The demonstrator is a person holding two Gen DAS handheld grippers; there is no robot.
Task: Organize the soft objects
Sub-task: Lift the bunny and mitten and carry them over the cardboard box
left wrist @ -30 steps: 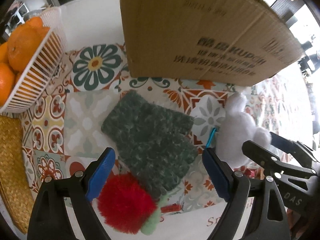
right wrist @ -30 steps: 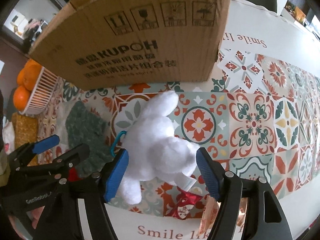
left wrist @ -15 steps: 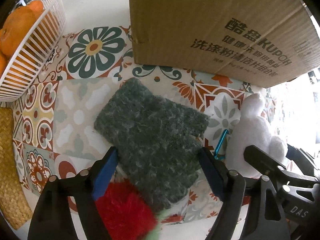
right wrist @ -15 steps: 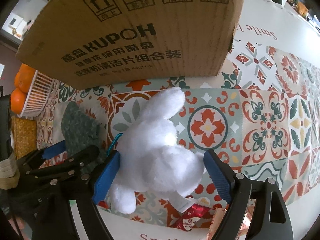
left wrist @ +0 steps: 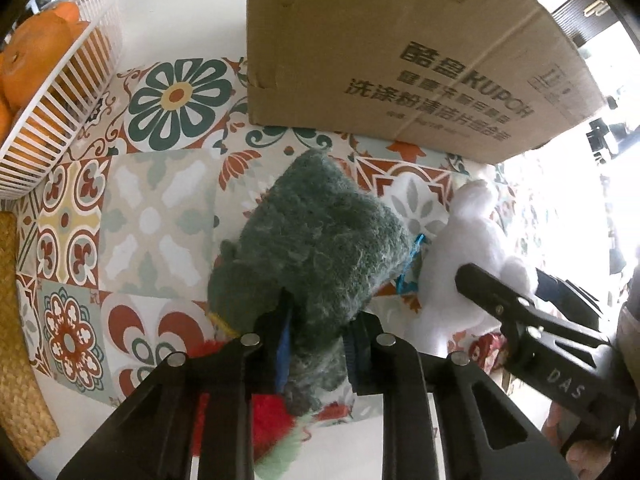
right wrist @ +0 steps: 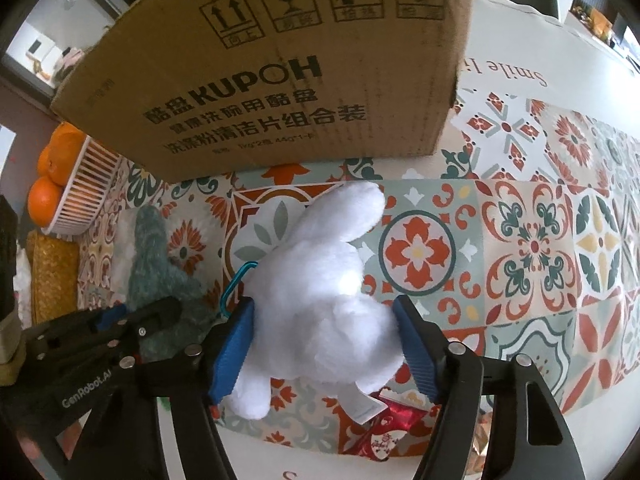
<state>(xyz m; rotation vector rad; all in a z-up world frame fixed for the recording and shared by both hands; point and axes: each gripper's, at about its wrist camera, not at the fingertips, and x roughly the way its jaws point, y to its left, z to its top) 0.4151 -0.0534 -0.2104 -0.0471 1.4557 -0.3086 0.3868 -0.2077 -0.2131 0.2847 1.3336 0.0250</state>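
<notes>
Cardboard box [left wrist: 400, 60]: largest item, standing at the far side of the table behind both soft things. Its top is out of view, so whether it is open cannot be told. Judged the likely drop place; its tall near wall stands in the way, and a low carry would snag a load on it.

Tablecloth [left wrist: 160, 216]: patterned, covers the table under everything.

Basket [left wrist: 68, 92]: white, far left, holds oranges [left wrist: 36, 52]. Well apart from the work.

Woven mat [left wrist: 20, 360]: left edge, near side. No obstruction.

White plush [right wrist: 320, 292]: lies on the cloth to the right of the mitten, ear pointing to the box. Blue clip [right wrist: 236, 284] hangs at its left side.

Right gripper [right wrist: 324, 344]: pads touch both flanks of the white plush; clenched on it, though the squeeze looks light. Risk: plush slips out on lifting.

Green mitten [left wrist: 320, 248]: bunched, its near end raised between the left pads.

Left gripper [left wrist: 316, 352]: clamped on the green mitten's near end. Risk: only an edge is pinched, so the loose far part may drag or catch the blue clip just beside it.

Red pompom [left wrist: 264, 412]: near edge, partly under the left gripper. Could be swept off.

Red wrapper [right wrist: 396, 424]: beneath the plush, near side.
</notes>
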